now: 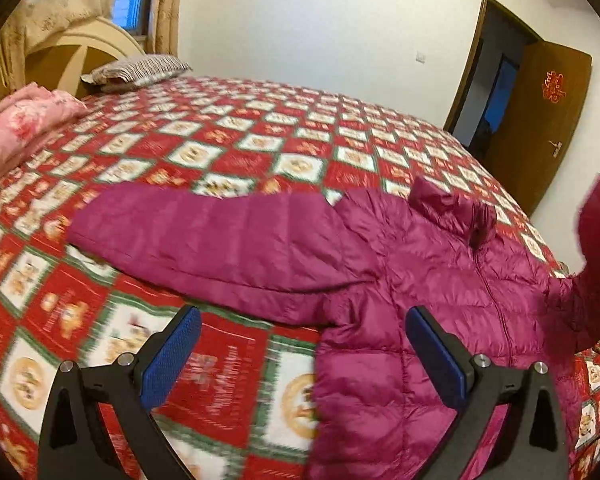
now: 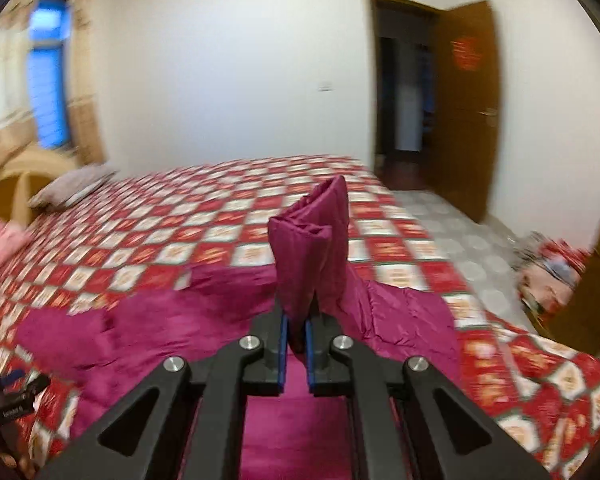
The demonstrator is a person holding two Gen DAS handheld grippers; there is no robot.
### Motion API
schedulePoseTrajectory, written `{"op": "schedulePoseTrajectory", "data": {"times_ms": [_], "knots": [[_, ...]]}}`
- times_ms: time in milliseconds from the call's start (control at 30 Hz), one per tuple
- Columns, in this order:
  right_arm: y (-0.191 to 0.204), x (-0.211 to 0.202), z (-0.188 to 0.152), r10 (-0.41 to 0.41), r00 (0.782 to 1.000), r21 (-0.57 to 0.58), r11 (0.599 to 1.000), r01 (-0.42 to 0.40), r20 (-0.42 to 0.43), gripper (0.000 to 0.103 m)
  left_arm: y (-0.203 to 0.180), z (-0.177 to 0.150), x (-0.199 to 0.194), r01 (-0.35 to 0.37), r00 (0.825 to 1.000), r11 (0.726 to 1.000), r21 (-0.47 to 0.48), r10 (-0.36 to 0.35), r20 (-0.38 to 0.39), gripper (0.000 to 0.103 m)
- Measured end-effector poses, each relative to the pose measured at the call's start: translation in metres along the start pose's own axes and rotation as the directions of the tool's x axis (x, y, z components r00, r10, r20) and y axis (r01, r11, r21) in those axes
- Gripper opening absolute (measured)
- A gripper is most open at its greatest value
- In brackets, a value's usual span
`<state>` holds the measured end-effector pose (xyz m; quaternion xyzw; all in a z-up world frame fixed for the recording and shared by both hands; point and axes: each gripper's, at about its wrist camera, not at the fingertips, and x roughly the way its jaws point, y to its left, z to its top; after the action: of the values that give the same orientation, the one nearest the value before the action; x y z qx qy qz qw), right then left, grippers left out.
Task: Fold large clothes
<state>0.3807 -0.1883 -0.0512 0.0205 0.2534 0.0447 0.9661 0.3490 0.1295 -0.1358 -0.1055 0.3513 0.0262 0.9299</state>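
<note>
A magenta puffer jacket (image 1: 412, 280) lies front-up on the bed, zipped, its collar toward the far side. One sleeve (image 1: 204, 236) stretches flat to the left. My left gripper (image 1: 304, 320) hovers open above the jacket's side, nothing between its blue pads. The other sleeve (image 1: 598, 240) is lifted into the air at the right edge. In the right wrist view my right gripper (image 2: 296, 320) is shut on that sleeve's cuff (image 2: 312, 248), which stands bunched above the jaws, while the jacket body (image 2: 204, 320) lies below.
The bed carries a red, white and green checked cover (image 1: 228, 148). A folded pink quilt (image 1: 24, 128) and a striped pillow (image 1: 136, 70) lie by the headboard at the left. An open brown door (image 2: 464, 108) and tiled floor (image 2: 456, 236) are to the right.
</note>
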Motion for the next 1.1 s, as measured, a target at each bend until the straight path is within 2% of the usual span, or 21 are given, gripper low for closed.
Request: {"op": "schedulePoseTrajectory", "data": {"times_ms": [133,267,400,467,500,533,567,633,667,733,767,833,867,900,967,1033,1100], "knots": [[0.055,0.025,-0.023,0.091,0.994,-0.046,0.995,-0.093,-0.055,0.009,0.018,0.004,-0.015,-0.008,0.999,1.000,0.002,0.008,0.040,0.102],[0.097,0.053,-0.045,0.111,0.988,-0.083,0.989,-0.120,-0.109,0.009,0.029,0.003,-0.017,-0.018,0.999,1.000,0.005,0.018,0.041,0.102],[0.120,0.083,-0.069,0.150,0.970,-0.075,0.983,-0.167,-0.190,0.010,0.036,0.002,-0.013,-0.026,0.999,1.000,0.003,0.026,0.032,0.102],[0.126,0.089,-0.078,0.177,0.960,-0.061,0.979,-0.194,-0.216,0.018,0.039,0.002,-0.009,-0.030,0.999,1.000,-0.003,0.030,0.028,0.102],[0.127,0.096,-0.083,0.209,0.947,-0.044,0.973,-0.226,-0.243,0.039,0.039,0.002,-0.007,-0.030,0.999,1.000,-0.006,0.030,0.025,0.102],[0.125,0.094,-0.085,0.249,0.931,-0.017,0.965,-0.263,-0.267,0.072,0.038,0.003,-0.004,-0.028,0.999,1.000,-0.011,0.028,0.019,0.102],[0.122,0.094,-0.086,0.305,0.909,0.033,0.951,-0.309,-0.285,0.082,0.036,0.005,-0.001,-0.023,1.000,1.000,-0.014,0.023,0.012,0.102],[0.113,0.083,-0.080,0.383,0.891,0.107,0.924,-0.367,-0.243,0.083,0.028,0.008,0.003,-0.011,1.000,1.000,-0.008,0.011,0.008,0.102],[0.108,0.077,-0.076,0.395,0.890,0.120,0.918,-0.377,-0.228,0.083,0.023,0.011,0.005,-0.008,1.000,1.000,0.001,0.008,0.010,0.102],[0.085,0.049,-0.058,0.424,0.892,0.141,0.903,-0.405,-0.154,0.066,0.007,0.020,0.008,-0.001,1.000,0.999,0.033,0.001,0.016,0.102],[0.077,0.042,-0.053,0.413,0.902,0.138,0.908,-0.396,-0.125,0.062,-0.002,0.025,0.009,0.010,1.000,0.999,0.050,-0.011,0.025,0.102],[0.044,0.027,-0.037,0.300,0.951,0.116,0.950,-0.291,-0.077,0.049,-0.024,0.034,0.015,0.027,0.999,0.996,0.086,-0.030,0.032,0.102],[0.031,0.026,-0.032,0.243,0.968,0.106,0.966,-0.235,-0.070,0.048,-0.035,0.037,0.019,0.027,0.999,0.994,0.107,-0.030,0.032,0.102],[0.010,0.027,-0.028,0.145,0.987,0.095,0.986,-0.138,-0.069,0.048,-0.053,0.040,0.027,0.017,0.999,0.990,0.139,-0.021,0.029,0.102],[-0.017,0.035,-0.029,0.022,0.996,0.109,0.994,-0.012,-0.087,0.048,-0.077,0.042,0.040,0.002,1.000,0.985,0.175,-0.006,0.024,0.102],[-0.048,0.049,-0.040,-0.053,0.989,0.142,0.987,0.073,-0.135,0.044,-0.106,0.041,0.061,-0.002,1.000,0.978,0.209,-0.001,0.013,0.102],[-0.067,0.063,-0.052,-0.102,0.976,0.157,0.979,0.133,-0.191,0.040,-0.127,0.034,0.084,-0.038,0.999,0.972,0.234,0.043,-0.013,0.102]]}}
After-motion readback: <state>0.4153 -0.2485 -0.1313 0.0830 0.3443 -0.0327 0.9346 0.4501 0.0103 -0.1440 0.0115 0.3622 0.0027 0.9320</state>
